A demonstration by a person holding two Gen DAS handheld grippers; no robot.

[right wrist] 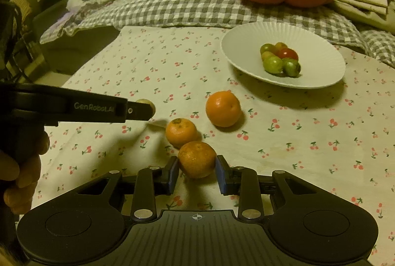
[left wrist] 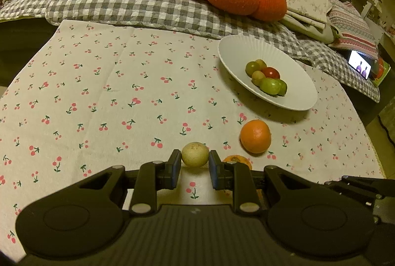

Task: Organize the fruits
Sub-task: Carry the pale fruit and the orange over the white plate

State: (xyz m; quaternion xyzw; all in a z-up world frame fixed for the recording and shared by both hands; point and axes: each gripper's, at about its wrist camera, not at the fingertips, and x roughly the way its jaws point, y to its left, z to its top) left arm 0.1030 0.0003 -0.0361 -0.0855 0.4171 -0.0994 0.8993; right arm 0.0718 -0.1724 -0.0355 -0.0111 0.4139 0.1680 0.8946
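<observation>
Fruits mostly sit in the white plate; the left gripper clamps a pale round fruit, the right gripper squeezes a mandarin on the tabletop, likely both plate-bound.

"GenRobot.AI" stands on the left hand-held gripper.

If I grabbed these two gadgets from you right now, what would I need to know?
Left hand-held gripper: shut on the pale round fruit, on the cloth.
Right hand-held gripper: shut on the nearest tangerine, on the cloth.
White plate: several small green, yellowish and red fruits already in it.
Loose on the tablecloth: second tangerine and an orange.
Left: likely carry both held fruits to the plate, then the two loose ones.
</observation>
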